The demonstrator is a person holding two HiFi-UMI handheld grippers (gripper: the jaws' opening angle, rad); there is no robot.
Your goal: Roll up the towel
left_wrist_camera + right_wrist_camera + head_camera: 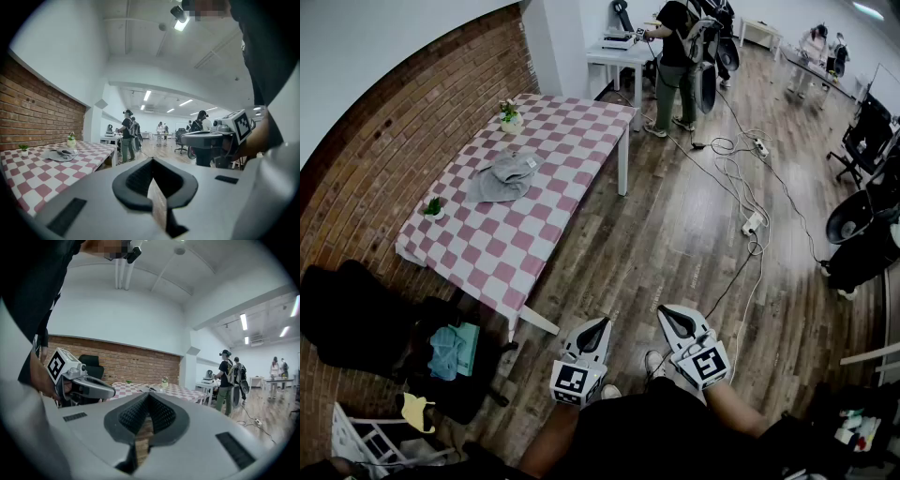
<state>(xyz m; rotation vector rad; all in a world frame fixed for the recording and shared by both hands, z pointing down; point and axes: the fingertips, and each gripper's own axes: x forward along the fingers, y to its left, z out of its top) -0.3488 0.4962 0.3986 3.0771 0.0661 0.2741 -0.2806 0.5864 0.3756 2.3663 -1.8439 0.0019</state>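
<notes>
The checkered surface (492, 251) holding the towel (504, 176) is well apart from the left tool (601, 324) and right tool (667, 313), both clenched empty, so a hasty reach might topple the plant (434, 207).

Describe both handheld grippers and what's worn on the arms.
The left gripper and right gripper have light grey shells; their tongs taper to a point, lined with black ribbed pads. Each carries a white cube with black square markers. Clothing: dark top.

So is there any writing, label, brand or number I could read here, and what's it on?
No readable text in any view.
The left tongs and right tongs carry only black-and-white square patterns, no letters or numbers.
Any label on the towel is too small to tell.
</notes>
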